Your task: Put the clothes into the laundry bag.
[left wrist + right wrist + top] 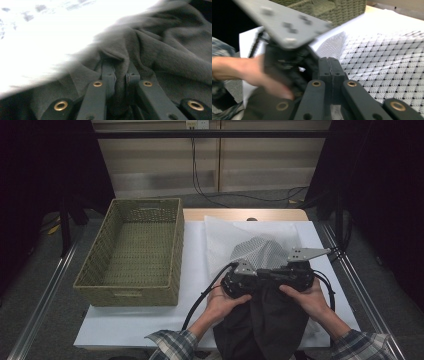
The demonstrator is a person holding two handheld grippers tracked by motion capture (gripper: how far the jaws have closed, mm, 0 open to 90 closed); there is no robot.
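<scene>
A dark grey garment lies at the table's near edge, its top end under a white mesh bag. My left gripper is shut on a fold of the dark garment; the cloth is pinched between the pads of the left gripper. Close beside it, my right gripper has its jaws pressed together at the edge of the mesh bag, which rises over the garment. In the right gripper view, beyond my right gripper, the other hand holds the left gripper under its grey plate.
A woven green basket stands at the table's left, its wall also in the right gripper view. A white sheet covers the tabletop. Cables trail from both grippers toward the person. Dark curtains flank the table.
</scene>
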